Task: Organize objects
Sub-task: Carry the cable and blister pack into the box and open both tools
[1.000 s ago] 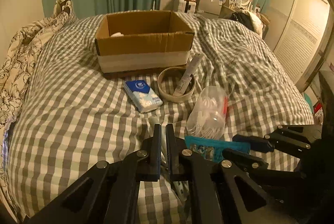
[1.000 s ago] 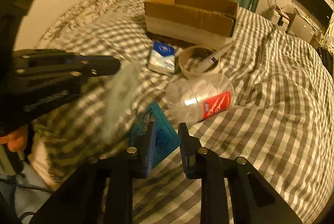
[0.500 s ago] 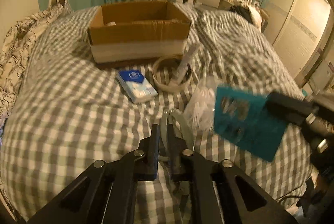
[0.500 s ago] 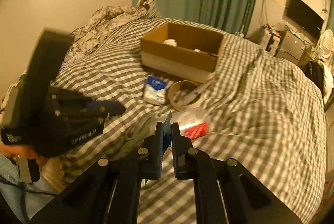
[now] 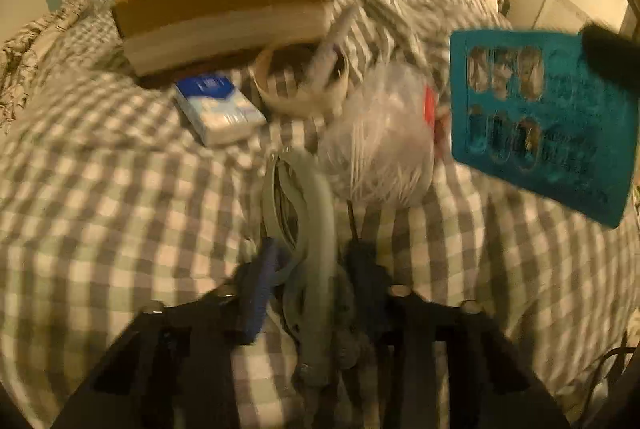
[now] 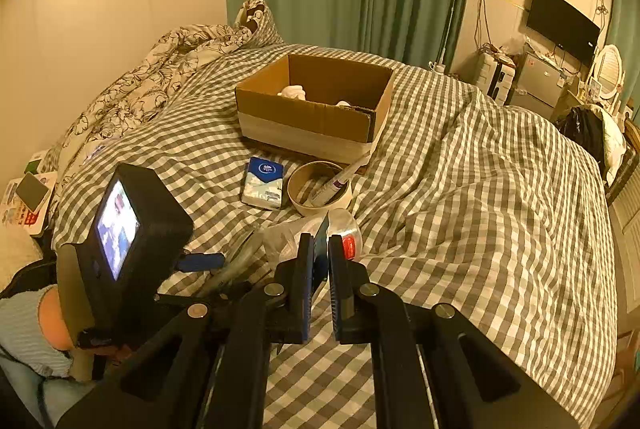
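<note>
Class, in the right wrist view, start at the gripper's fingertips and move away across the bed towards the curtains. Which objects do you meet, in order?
Teal card held in the right gripper → clear plastic jar → tape roll → cardboard box.

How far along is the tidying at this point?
Early. The cardboard box already holds a couple of white items. The right tool is shut on the teal card, lifted off the bed. The left tool has just been opening around the grey clip. Tissue pack, tape roll, its tube and the clear jar remain outside.
</note>
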The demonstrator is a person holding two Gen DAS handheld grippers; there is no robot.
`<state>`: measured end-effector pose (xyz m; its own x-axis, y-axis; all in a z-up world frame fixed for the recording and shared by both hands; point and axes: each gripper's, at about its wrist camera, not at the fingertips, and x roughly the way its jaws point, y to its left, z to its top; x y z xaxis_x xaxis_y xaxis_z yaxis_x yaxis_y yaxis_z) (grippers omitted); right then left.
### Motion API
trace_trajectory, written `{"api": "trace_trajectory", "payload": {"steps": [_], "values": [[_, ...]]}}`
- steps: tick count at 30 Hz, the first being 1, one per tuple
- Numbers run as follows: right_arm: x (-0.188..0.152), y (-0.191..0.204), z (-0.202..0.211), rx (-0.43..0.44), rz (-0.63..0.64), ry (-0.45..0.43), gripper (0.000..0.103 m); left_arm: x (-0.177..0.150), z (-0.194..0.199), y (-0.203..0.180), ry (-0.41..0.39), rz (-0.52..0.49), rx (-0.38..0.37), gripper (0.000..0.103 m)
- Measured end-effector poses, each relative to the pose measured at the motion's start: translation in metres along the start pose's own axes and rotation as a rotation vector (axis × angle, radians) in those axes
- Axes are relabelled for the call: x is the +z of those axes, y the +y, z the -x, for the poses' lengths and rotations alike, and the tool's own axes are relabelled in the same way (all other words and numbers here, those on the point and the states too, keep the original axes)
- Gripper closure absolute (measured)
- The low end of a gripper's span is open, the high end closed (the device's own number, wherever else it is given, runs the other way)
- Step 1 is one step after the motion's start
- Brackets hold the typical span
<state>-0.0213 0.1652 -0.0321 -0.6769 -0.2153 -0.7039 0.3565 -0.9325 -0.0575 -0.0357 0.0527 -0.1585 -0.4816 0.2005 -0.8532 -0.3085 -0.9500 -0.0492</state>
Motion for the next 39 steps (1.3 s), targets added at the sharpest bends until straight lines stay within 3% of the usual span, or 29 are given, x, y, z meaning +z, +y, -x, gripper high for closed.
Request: {"api": "trace_trajectory", "payload": {"steps": [2, 6, 14, 20, 28, 33, 37, 38, 39], "values": [[0.002, 0.000, 0.004, 0.000, 0.005, -0.011, 0.096, 0.007, 0.015, 0.004, -0.047, -0.006, 0.044, 0.093], [0.022, 0.001, 0.016, 0.005, 0.031, -0.061, 0.096, 0.029, 0.047, 0.026, -0.130, 0.065, -0.005, 0.094], [0.103, -0.001, 0.022, -0.015, 0.104, -0.202, 0.096, 0.107, 0.093, 0.059, -0.281, 0.096, 0.036, 0.094], [0.171, -0.009, -0.007, -0.016, 0.107, -0.258, 0.096, 0.178, 0.102, 0.073, -0.379, 0.079, 0.097, 0.094], [0.218, -0.020, -0.089, -0.001, 0.095, -0.226, 0.096, 0.239, 0.035, 0.097, -0.343, 0.101, 0.121, 0.094], [0.220, -0.036, -0.136, 0.008, 0.078, -0.195, 0.096, 0.250, -0.010, 0.105, -0.288, 0.097, 0.128, 0.094], [0.214, -0.048, -0.157, 0.032, 0.047, -0.170, 0.096, 0.251, -0.024, 0.109, -0.277, 0.104, 0.129, 0.091], [0.211, -0.051, -0.159, 0.033, 0.040, -0.165, 0.093, 0.250, -0.024, 0.108, -0.275, 0.101, 0.136, 0.087], [0.209, -0.054, -0.159, 0.028, 0.033, -0.162, 0.082, 0.250, -0.024, 0.108, -0.272, 0.097, 0.144, 0.084]]}}
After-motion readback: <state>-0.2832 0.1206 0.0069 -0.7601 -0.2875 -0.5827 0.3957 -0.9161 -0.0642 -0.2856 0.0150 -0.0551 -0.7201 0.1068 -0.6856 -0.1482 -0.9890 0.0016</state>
